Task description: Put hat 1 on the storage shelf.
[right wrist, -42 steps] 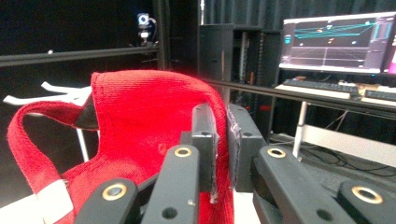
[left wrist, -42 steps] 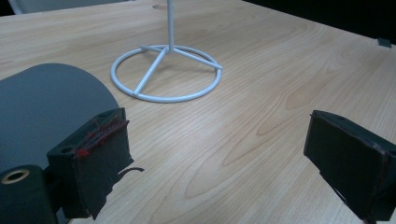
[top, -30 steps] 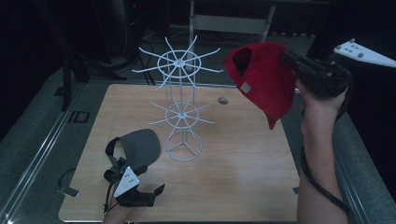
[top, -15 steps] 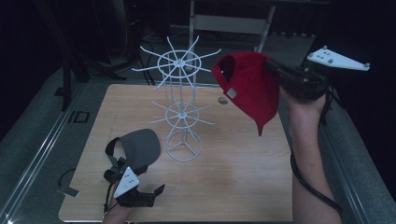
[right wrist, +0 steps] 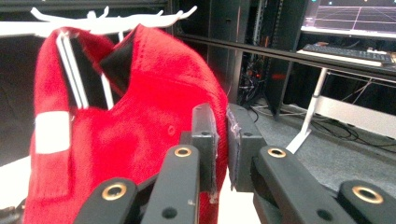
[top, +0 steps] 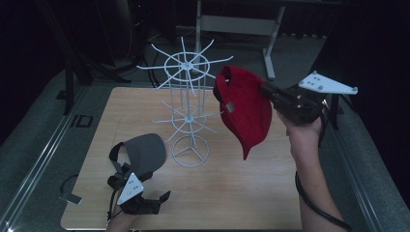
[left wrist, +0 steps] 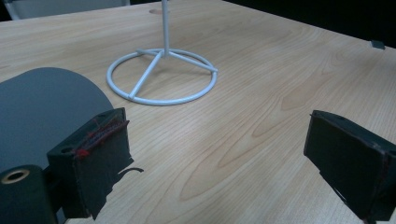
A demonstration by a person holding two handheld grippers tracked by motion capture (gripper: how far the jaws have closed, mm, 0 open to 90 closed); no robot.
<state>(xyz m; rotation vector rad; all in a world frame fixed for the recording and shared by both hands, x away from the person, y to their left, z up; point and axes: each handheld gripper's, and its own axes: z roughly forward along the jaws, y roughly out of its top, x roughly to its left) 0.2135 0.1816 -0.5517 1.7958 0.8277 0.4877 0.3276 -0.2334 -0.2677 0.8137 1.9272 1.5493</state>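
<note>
Since a second ago we have carried the red cap (top: 244,108) leftward and lower, from out past the table's right edge to a spot just beside the upper ring of the white wire rack (top: 186,104); our left hand and the grey cap (top: 143,152) have stayed where they were.

We start with the wooden table (top: 251,193), which bears the rack near its middle, standing on a round base (left wrist: 161,77). The rack's two tiers of spoked arms look meant for hanging caps, which is why we judge the red cap is being brought to the top tier.

That cap hangs in the air, crown toward the rack and brim pointing down, pinched at its edge by our right gripper (right wrist: 219,140), whose jaws are closed tight on the fabric. In the right gripper view the rack's white arms sit just above the cap's back opening, so a hook seems close to catching it; we cannot tell whether they touch.

The grey cap lies on the table, left of the base, next in line by our guess. Our left gripper (left wrist: 219,163) rests low beside it, jaws wide apart with nothing between them.
</note>
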